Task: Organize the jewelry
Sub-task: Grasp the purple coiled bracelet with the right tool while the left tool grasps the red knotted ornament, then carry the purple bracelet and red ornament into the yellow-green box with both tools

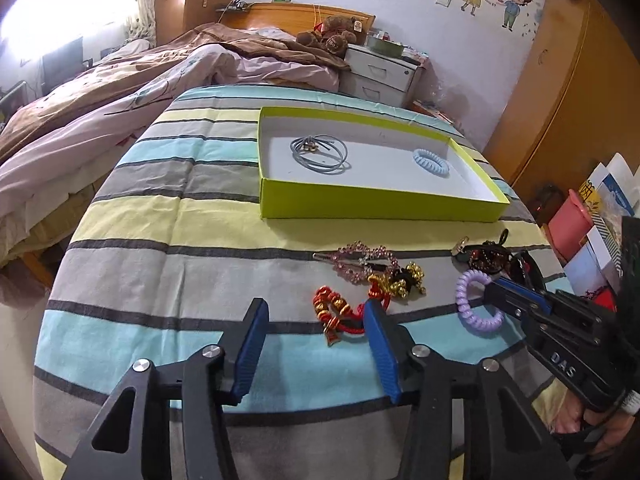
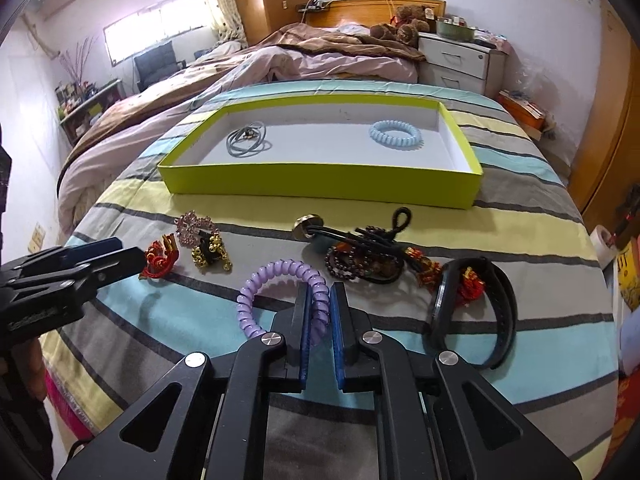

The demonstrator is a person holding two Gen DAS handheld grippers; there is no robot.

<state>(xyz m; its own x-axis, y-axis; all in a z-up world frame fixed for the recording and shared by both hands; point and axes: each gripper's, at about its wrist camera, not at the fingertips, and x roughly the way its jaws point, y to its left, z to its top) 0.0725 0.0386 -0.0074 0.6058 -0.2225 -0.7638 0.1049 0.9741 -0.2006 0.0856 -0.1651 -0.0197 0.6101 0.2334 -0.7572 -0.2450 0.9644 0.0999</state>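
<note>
From your left wrist camera, your left gripper [image 1: 316, 312] has its jaws apart with nothing pressed between them; the red and gold knotted charm [image 1: 336, 312] lies on the striped cloth [image 1: 160, 272] just ahead, close against the inner side of the right-hand finger. Beyond it sit a pink rhinestone hair clip [image 1: 360, 260] and a cluster of gold bells [image 1: 404, 280]. The yellow-green box [image 1: 360, 200] rests farther back, holding a grey cord necklace [image 1: 320, 152] and a pale blue coil hair tie [image 1: 431, 162], well apart from each other. At the right edge, your right gripper [image 1: 490, 284] reaches onto the purple coil hair tie [image 1: 476, 300]. From your right wrist camera, your right gripper [image 2: 319, 296] has its jaws clamped together on the near right arc of that purple coil hair tie [image 2: 276, 292], which lies on the cloth. A heap of dark bead bracelets [image 2: 360, 258] and a black wristband [image 2: 472, 308] lie to the right.
</note>
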